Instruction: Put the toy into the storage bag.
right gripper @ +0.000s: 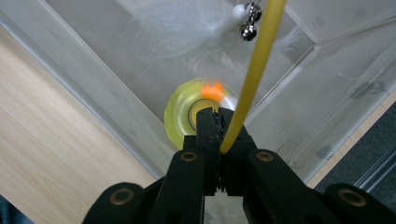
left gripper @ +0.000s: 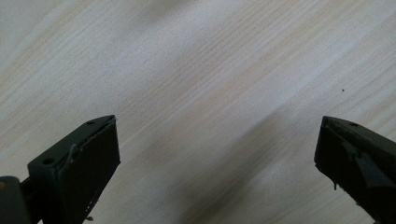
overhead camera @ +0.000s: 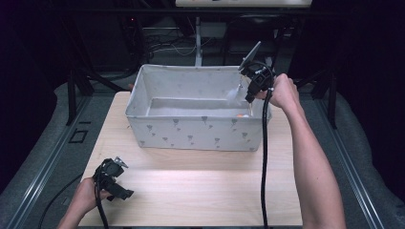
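Observation:
My right gripper [overhead camera: 250, 93] hangs over the right end of a white fabric box [overhead camera: 191, 133] with a grey triangle print. In the right gripper view this gripper [right gripper: 219, 128] is shut on a thin yellow stick [right gripper: 254, 70]. The stick runs up past small silver bells [right gripper: 247, 29] and a white feather [right gripper: 187, 35]. On the box floor below lies a round yellow disc [right gripper: 179, 116] with an orange piece on it. My left gripper [overhead camera: 114, 183] is low over the front left of the wooden table [overhead camera: 200, 186], open [left gripper: 217, 135], with bare wood between its jaws.
The box stands across the far half of the table, its walls upright. Black cables trail from both grippers toward the front edge. Dark frames and wires stand behind the table.

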Available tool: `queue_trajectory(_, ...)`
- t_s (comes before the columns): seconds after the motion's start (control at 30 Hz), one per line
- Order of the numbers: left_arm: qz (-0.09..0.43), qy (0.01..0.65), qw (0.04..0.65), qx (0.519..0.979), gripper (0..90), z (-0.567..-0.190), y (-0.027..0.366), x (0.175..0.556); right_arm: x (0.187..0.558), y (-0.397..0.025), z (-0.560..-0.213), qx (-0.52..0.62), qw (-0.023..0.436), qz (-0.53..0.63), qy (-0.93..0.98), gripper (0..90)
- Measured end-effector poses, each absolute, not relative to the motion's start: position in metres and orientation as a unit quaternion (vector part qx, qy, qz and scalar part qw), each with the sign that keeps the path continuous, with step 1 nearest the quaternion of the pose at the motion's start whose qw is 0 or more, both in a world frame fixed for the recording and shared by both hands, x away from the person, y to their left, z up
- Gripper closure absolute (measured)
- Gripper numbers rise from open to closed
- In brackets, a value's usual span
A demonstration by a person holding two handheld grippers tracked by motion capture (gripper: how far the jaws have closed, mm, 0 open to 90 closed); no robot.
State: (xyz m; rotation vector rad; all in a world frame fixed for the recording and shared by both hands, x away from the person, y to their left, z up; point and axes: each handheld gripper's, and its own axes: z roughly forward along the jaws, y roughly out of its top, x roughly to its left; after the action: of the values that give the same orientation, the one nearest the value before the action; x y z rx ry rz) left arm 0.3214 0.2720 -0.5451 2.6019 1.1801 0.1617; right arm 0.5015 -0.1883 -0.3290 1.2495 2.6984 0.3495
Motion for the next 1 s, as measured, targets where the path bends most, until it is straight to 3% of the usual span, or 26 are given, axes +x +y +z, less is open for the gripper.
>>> queue_trajectory(1.0, 0.056, 0.408, 0.137, 0.901, 0.2, -0.546, 0.272, 0.322, 0.505, -0.208, -0.379, 0.445, 0.053, 0.090, 0.890, 87.5)
